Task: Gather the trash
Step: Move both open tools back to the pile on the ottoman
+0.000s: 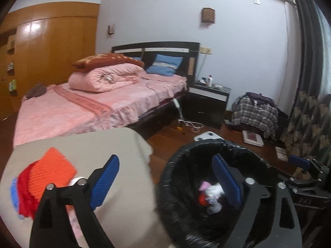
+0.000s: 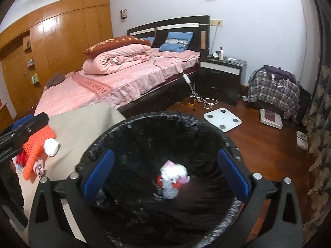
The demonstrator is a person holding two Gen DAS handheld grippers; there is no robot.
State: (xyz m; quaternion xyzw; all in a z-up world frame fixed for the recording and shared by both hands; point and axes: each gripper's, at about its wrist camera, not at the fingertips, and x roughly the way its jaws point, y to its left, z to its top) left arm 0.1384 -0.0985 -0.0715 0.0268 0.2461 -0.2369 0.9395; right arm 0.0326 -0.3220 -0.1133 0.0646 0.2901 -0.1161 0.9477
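Both tools gape empty above the round black-lined bin: right tool, left tool; crumpled trash lies inside.

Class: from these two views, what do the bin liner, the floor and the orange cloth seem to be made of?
Bin liner: thin black plastic, probably; crinkled and glossy.
Floor: likely polished wood; reddish-brown with a sheen.
Orange cloth: seemingly knitted or woven fabric; ribbed, matte texture.

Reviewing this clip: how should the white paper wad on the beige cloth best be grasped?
Probably across the middle of the white wad, from above. It is a small, roundish crumpled ball lying free at the edge of the orange mesh, so open jaws can straddle it; the left gripper is nearer.
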